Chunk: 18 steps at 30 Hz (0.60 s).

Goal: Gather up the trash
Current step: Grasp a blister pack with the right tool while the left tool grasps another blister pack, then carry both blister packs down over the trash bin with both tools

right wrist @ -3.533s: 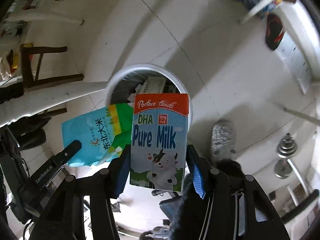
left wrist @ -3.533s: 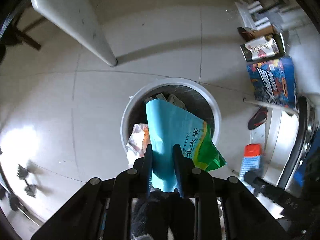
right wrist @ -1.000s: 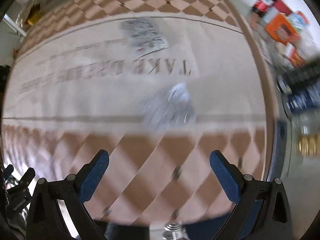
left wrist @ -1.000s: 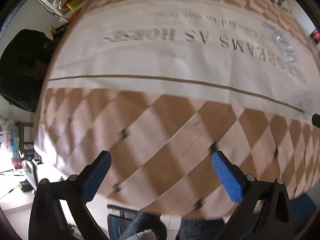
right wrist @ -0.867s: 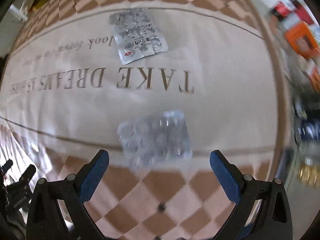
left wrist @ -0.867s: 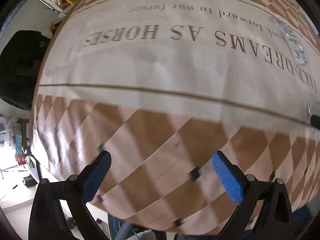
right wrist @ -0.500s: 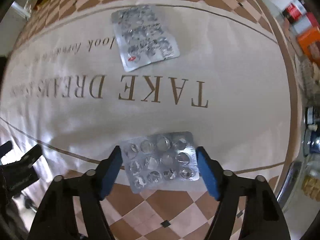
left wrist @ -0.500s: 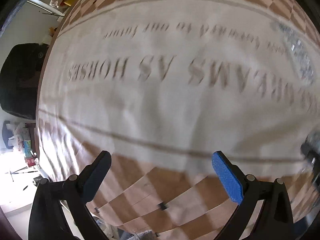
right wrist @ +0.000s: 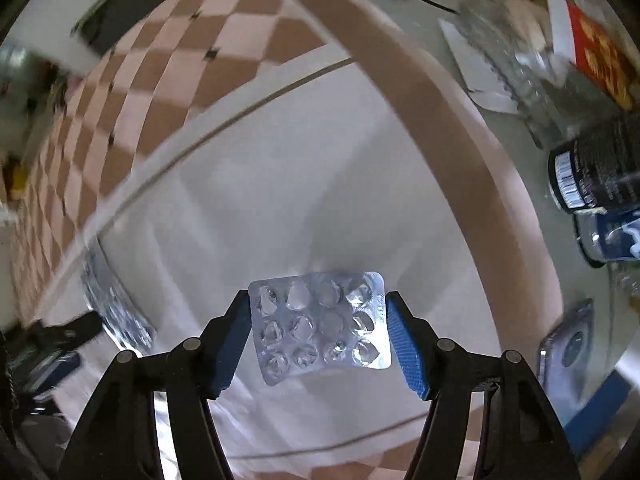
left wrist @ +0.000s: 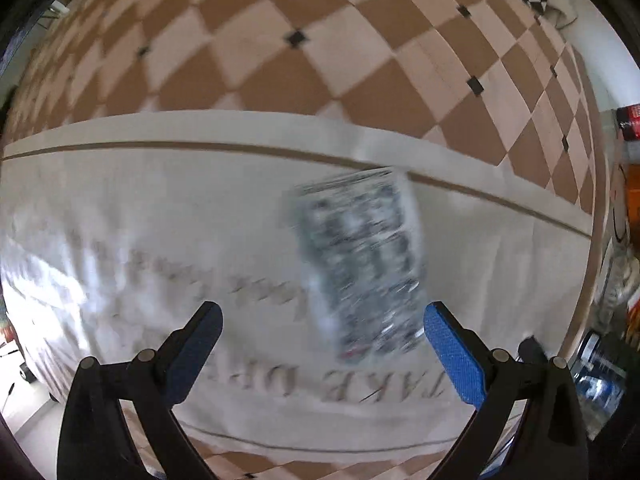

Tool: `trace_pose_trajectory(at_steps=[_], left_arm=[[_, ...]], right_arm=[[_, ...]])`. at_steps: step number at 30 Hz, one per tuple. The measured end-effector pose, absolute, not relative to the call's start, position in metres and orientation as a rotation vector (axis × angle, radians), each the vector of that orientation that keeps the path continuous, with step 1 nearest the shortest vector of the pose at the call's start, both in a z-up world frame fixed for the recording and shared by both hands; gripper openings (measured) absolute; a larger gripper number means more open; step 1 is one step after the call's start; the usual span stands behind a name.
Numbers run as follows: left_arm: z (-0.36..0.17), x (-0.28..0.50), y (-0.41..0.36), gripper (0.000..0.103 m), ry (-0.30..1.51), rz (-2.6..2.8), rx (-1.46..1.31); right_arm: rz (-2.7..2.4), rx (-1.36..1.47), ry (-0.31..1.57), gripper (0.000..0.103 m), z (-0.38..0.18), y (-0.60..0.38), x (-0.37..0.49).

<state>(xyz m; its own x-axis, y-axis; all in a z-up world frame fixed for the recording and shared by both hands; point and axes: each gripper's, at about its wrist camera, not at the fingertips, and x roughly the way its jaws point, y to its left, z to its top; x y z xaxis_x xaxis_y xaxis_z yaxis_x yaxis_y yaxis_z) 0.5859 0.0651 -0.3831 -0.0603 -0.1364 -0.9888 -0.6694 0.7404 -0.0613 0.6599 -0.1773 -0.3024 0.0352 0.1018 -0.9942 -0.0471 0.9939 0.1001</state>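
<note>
An empty silver blister pack (right wrist: 320,326) is clamped by its side edges in my right gripper (right wrist: 320,332), lifted above the white tablecloth (right wrist: 304,184). A second blister pack (left wrist: 360,264), blurred, lies flat on the cloth in the left wrist view, ahead of my left gripper (left wrist: 320,344) and toward its right finger. That gripper stands wide open with nothing between its blue pads (left wrist: 454,354). The same second pack (right wrist: 114,304) shows at the left edge of the right wrist view, with the left gripper's dark frame beside it.
The cloth has a brown-and-pink checkered border (left wrist: 320,52) and printed lettering (left wrist: 320,384). Beyond the table's edge (right wrist: 460,120) at the right sit a dark can (right wrist: 592,176), glass items (right wrist: 532,76) and a red box (right wrist: 600,52).
My right gripper shut on the near blister pack, lifted it and rolled. The left gripper swept across the cloth until the other pack came in front of it.
</note>
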Motion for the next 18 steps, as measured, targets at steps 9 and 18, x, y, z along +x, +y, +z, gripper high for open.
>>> trace_pose_trajectory(at_steps=[9,18], left_arm=[[-0.384,0.573,0.055,0.063,1.574,0.498,-0.569],[-0.387,0.469,0.068,0.063,1.595,0.335,-0.422]], right_arm=[[0.136,-0.024,1.543,0.068,-0.299,-0.180,0.673],[0.216,-0.163,1.643,0.071,-0.315,-0.157,0.618]])
